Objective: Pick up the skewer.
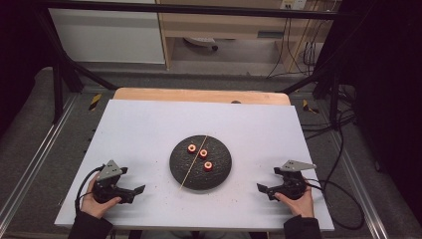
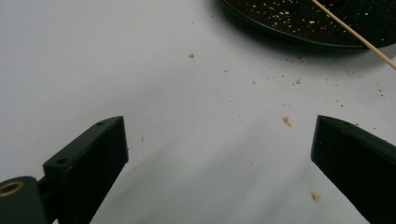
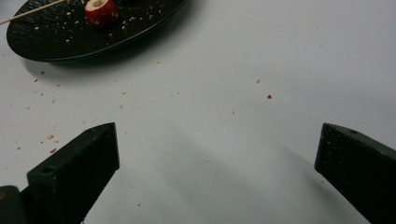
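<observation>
High view: the white table [image 1: 149, 129] takes up the middle of the frame, and a round black plate [image 1: 185, 175] sits at its centre. At lower left the left gripper [image 1: 133, 190] rests on the table, jaws spread wide with nothing between them; at lower right the right gripper [image 1: 266, 188] does likewise. Both lie well apart from the plate. A thin wooden skewer [image 1: 194, 162] runs slantwise across the plate, among three red fruit pieces with cored middles [image 1: 203, 153]. Crumbs [image 2: 287, 121] dot the table near the rim.
</observation>
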The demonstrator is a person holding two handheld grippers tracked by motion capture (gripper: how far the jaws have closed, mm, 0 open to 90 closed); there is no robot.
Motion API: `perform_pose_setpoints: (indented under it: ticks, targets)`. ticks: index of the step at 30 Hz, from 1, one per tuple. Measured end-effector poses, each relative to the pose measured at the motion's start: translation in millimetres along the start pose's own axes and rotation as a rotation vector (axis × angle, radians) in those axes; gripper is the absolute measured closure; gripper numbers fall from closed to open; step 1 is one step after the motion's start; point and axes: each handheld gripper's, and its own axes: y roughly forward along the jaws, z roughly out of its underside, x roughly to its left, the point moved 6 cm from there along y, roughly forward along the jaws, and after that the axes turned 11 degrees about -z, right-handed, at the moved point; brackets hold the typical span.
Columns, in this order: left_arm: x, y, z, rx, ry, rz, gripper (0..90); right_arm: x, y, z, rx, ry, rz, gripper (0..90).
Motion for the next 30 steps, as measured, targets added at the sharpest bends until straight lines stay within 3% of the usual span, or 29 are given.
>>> perform_pose_setpoints:
  ticks: [30]
  targets:
    - [-17.0, 5.5, -12.2, 0.026, 0.023, 0.007, 4.9, 0.2, -2.2, -2.3, -0.016, -0.001, -0.004, 0.6]
